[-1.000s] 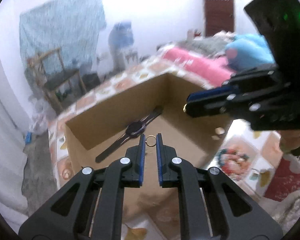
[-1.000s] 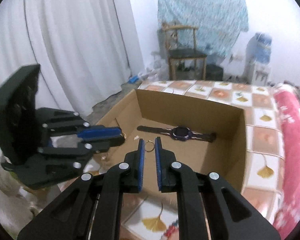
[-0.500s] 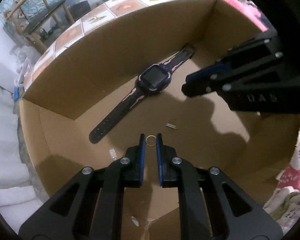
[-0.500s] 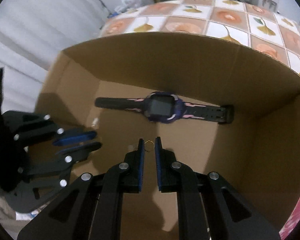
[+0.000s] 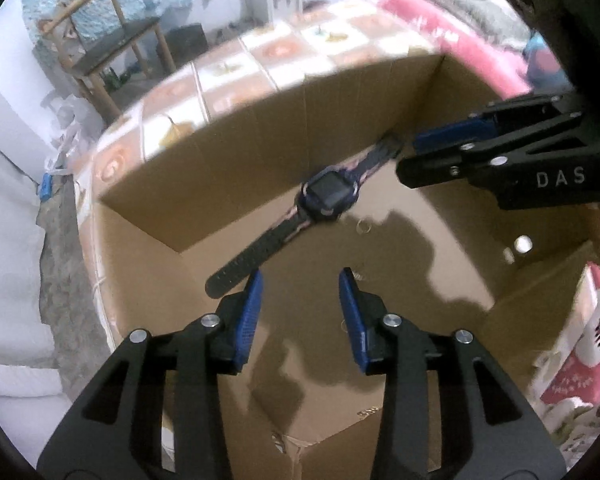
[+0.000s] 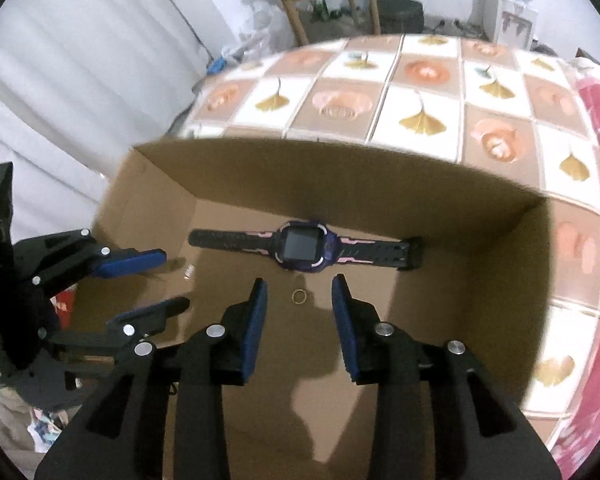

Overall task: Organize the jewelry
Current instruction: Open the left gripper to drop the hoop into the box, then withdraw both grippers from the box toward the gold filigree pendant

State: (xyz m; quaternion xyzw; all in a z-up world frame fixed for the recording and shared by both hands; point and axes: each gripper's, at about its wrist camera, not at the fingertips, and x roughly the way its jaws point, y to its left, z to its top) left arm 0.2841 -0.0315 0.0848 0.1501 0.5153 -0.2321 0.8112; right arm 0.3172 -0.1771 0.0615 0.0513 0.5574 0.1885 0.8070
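An open cardboard box (image 5: 240, 168) (image 6: 340, 184) holds a dark purple smartwatch (image 5: 330, 196) (image 6: 304, 246) lying flat with its strap stretched out. My right gripper (image 6: 299, 282) hangs over the box floor, its jaws opening. A small gold ring (image 6: 299, 296) lies loose on the cardboard between its fingers, touching neither pad. The same ring (image 5: 365, 226) shows beside the watch in the left wrist view. My left gripper (image 5: 301, 276) is also opening, with nothing pressed between its pads. A faint ring-like arc (image 5: 344, 323) sits on the cardboard by its right finger.
The box rests on a cloth of tiles printed with ginkgo leaves (image 6: 420, 120). White curtains (image 6: 60, 80) hang to the left, and a wooden chair (image 5: 112, 56) stands behind. A pink blanket (image 6: 596, 112) lies along the right. A small metal scrap (image 6: 188, 272) is on the box floor.
Both grippers went from shut on small gold rings to jaws apart. The right gripper's ring now lies loose on the box floor. Both cameras tilted up after dipping into the box.
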